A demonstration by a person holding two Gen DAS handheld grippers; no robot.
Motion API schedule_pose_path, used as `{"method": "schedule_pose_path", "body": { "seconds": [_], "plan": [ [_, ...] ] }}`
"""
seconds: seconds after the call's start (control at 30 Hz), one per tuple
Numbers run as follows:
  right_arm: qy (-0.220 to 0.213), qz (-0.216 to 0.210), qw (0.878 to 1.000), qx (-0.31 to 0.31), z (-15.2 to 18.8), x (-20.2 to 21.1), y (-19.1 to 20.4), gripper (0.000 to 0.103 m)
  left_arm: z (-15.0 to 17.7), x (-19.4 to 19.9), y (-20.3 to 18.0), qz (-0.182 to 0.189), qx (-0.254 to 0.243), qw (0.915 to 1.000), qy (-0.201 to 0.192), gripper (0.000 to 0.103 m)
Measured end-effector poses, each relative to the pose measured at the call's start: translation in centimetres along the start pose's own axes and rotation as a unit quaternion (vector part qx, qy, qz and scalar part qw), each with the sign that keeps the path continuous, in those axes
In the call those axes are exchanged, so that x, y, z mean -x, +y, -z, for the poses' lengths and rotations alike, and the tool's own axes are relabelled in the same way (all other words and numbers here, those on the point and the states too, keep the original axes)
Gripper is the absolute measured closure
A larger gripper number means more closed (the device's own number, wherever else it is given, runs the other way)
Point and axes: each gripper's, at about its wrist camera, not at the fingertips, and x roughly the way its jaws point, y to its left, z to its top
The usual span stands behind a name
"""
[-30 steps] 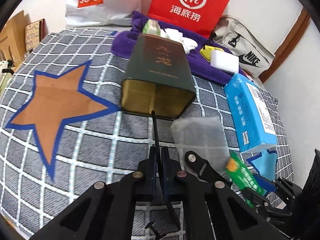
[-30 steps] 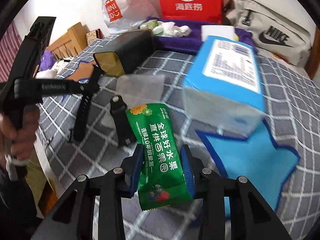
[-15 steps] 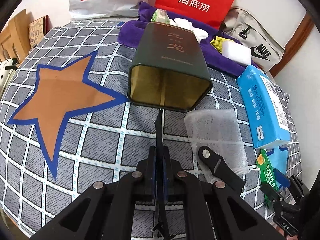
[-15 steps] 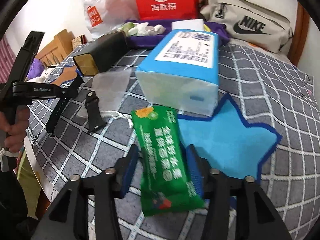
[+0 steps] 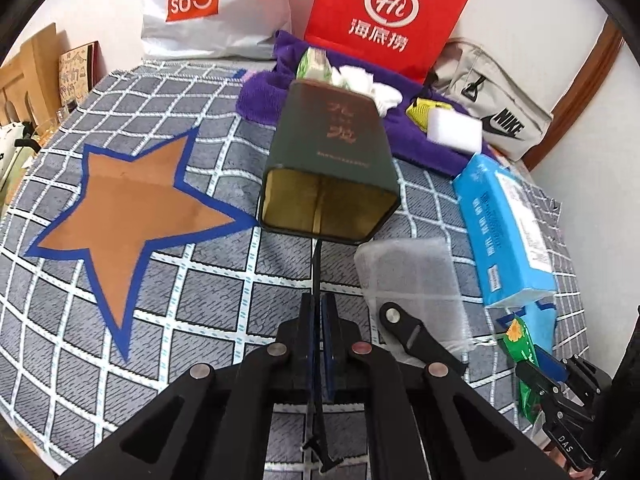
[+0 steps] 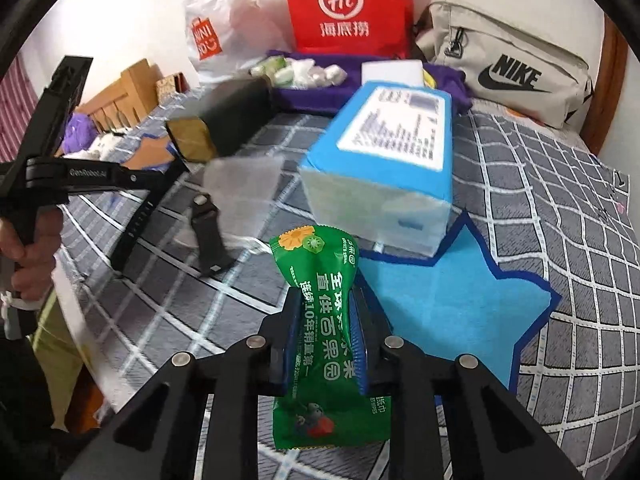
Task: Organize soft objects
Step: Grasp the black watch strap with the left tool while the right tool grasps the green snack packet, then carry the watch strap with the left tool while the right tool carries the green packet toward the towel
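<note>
My left gripper [image 5: 319, 300] is shut on a black watch strap [image 5: 317, 268], whose free end reaches toward the open mouth of a dark green tin [image 5: 332, 168] lying on its side. The other strap half [image 5: 416, 336] lies beside a translucent mesh pouch [image 5: 412, 280]. My right gripper [image 6: 325, 312] is shut on a green wet-wipe packet [image 6: 324, 328], squeezing its middle, above the edge of a blue star patch [image 6: 452, 312]. A blue tissue pack [image 6: 384, 164] lies just beyond. The strap [image 6: 140, 224] also shows in the right wrist view.
A purple towel [image 5: 400, 144] at the back holds a white sponge [image 5: 454, 134], tissues and small packets. A brown star patch [image 5: 128, 204] lies left on the checked cover. A red bag [image 5: 384, 16], a white bag [image 5: 208, 4] and a beige Nike bag [image 5: 492, 116] line the wall.
My right gripper has closed on the green packet, pinching its middle, and moved toward the blue star. My left gripper has carried the strap closer to the tin's mouth.
</note>
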Motion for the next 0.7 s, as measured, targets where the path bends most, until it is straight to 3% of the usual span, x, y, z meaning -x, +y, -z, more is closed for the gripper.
{"method": "schedule_pose_path", "body": {
  "seconds": [0.17,0.37,0.47,0.5,0.53,0.7],
  "plan": [
    [-0.019,-0.005,1.000,0.003,-0.8,1.7,0.5,0.080,-0.2,1.4,-0.3,-0.001,-0.007,0.9999,-0.010,0.098],
    [-0.020,-0.004,1.000,0.003,-0.8,2.0,0.6,0.080,0.7,0.1,0.1,-0.034,-0.016,0.9991,0.018,0.098],
    [-0.016,-0.004,1.000,0.001,-0.5,1.7,0.6,0.080,1.2,-0.4,0.1,-0.056,-0.025,0.9977,0.029,0.083],
    [-0.015,-0.005,1.000,0.000,-0.5,1.5,0.6,0.079,1.4,-0.7,-0.1,-0.059,-0.030,0.9973,0.033,0.069],
    [-0.013,-0.007,1.000,0.000,-0.4,1.4,0.5,0.079,1.6,-0.9,-0.2,-0.063,-0.035,0.9968,0.034,0.062],
    [-0.005,-0.006,1.000,-0.003,-0.1,0.7,0.3,0.079,2.0,-1.9,-1.0,-0.090,-0.052,0.9943,0.020,0.065]
  ]
}}
